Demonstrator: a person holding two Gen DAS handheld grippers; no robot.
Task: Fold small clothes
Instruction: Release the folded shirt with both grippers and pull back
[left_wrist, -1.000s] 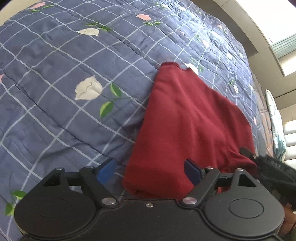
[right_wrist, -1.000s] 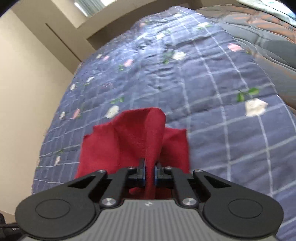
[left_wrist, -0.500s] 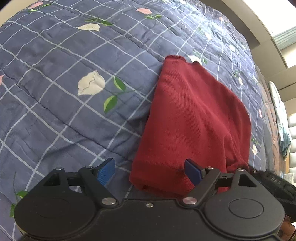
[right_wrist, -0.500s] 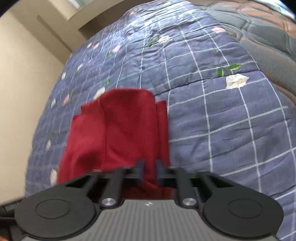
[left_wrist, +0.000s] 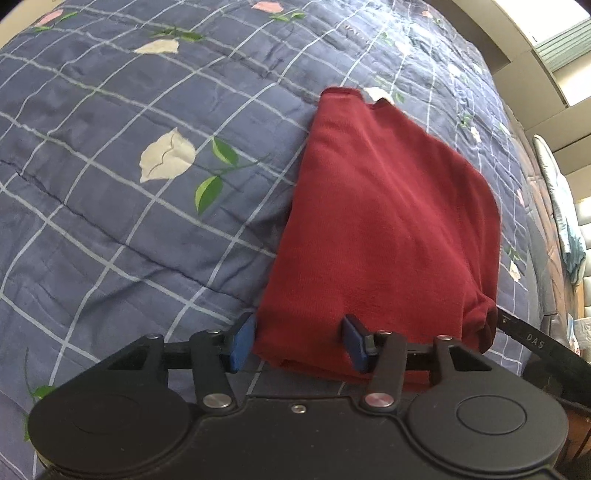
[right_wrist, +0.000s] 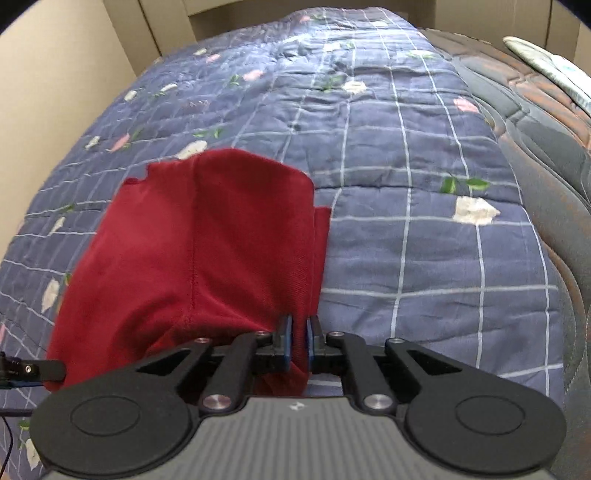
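One red garment (left_wrist: 388, 229) lies partly folded on the bed (left_wrist: 110, 184). My left tool (left_wrist: 299, 341) has just been closing, half-open around its near edge; my right tool (right_wrist: 299, 341), just loosening, has cloth between narrow jaws. Squaring remains, I judge.

Left wrist view: near hem of the red garment (left_wrist: 376, 221) runs under the left gripper (left_wrist: 297, 341) body — bottom edge hidden, so can't tell if the blue pads (left_wrist: 354, 341) press the cloth or just straddle it. Right gripper (left_wrist: 532, 338) only a black sliver at the right edge, lettering partly readable, fingers out of sight.

Right wrist view: soft blur overall. Cloth between the right gripper (right_wrist: 299, 345) pads drops behind the housing — its end is hidden. Left gripper (right_wrist: 26, 371) cropped at the left edge. Quilt (right_wrist: 406, 240) cut off on all sides.
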